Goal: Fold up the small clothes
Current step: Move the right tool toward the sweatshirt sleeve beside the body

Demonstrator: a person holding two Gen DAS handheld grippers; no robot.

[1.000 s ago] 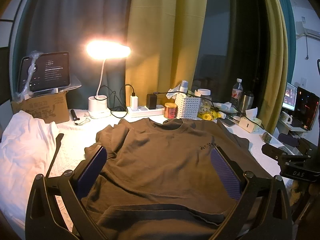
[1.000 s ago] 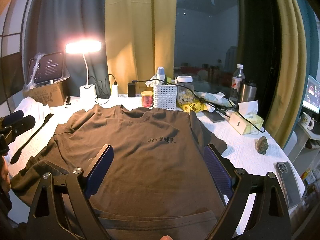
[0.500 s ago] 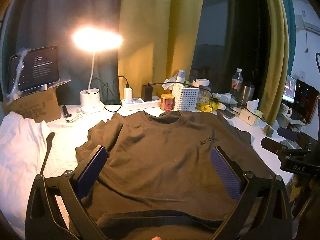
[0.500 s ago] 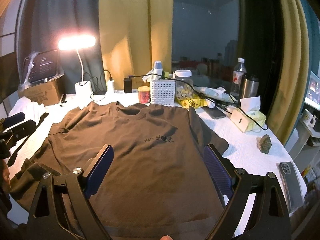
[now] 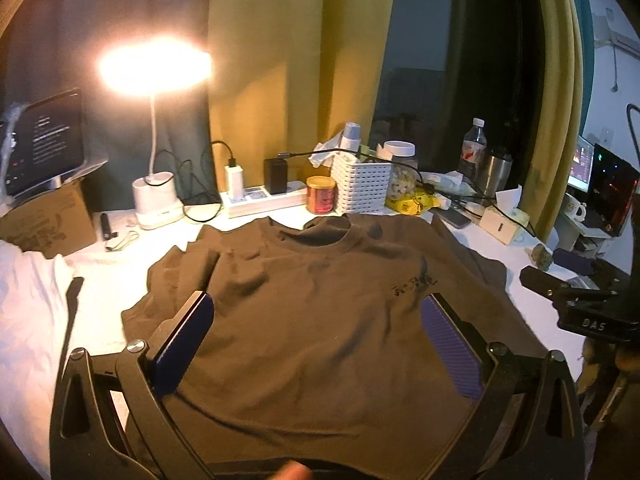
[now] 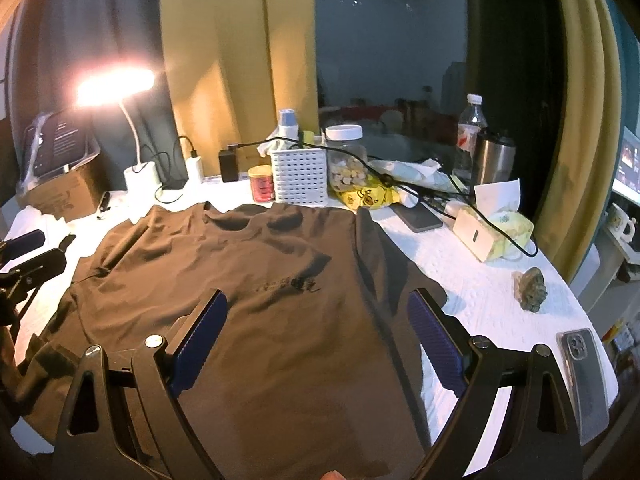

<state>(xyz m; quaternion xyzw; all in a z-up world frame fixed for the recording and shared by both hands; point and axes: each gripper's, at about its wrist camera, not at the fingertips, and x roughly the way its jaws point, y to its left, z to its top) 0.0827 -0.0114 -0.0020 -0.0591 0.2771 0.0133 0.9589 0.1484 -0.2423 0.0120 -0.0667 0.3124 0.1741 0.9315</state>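
A dark brown T-shirt lies spread flat, front up, on the white table, its collar toward the clutter at the back and small black lettering on the chest. My left gripper hovers open above the shirt's lower middle, nothing between its blue pads. My right gripper is open too, over the shirt's lower right part, its right finger near the right sleeve. The left gripper shows at the left edge of the right wrist view. The right gripper's black body shows at the right edge of the left wrist view.
White cloth lies on the left. Along the back stand a lit desk lamp, power strip, red tin, white basket, bottles and tissue box. A phone and small stone lie right.
Both cameras have risen and tilted a little, so the shirt and back clutter sit lower in view. The shirt has stayed flat and both grippers have stayed open.
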